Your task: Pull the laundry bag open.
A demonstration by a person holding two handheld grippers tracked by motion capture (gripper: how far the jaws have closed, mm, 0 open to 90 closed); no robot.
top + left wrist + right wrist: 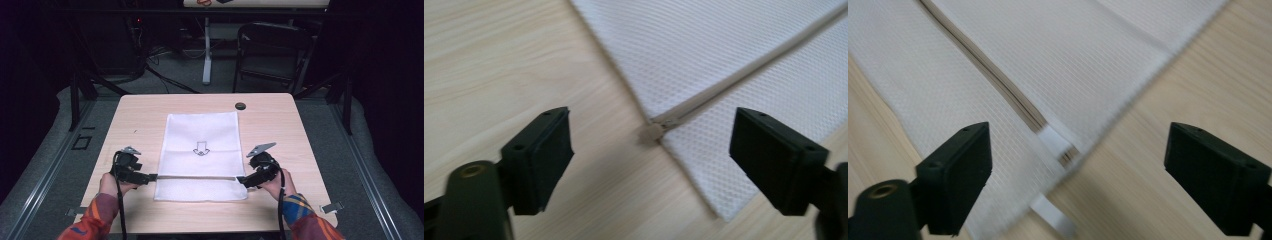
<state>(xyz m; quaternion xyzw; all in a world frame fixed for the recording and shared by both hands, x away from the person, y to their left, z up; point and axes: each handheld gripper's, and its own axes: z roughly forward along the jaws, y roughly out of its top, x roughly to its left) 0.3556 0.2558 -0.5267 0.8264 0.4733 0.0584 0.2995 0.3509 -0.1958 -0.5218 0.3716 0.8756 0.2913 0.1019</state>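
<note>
Left gripper [153, 176] and right gripper [240, 181] held low, pointing inward at each other, jaws wide apart, gripping nothing.

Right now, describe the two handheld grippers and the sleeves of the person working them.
Both the left gripper and right gripper are black, each topped by a grey three-cornered plate and trailing a black cable along the forearm. Up close, the jaws end in blocky black pads with small screw holes. The left sleeve is orange-red, patterned with darker patches; the right sleeve is plaid in red, blue and yellow.
</note>
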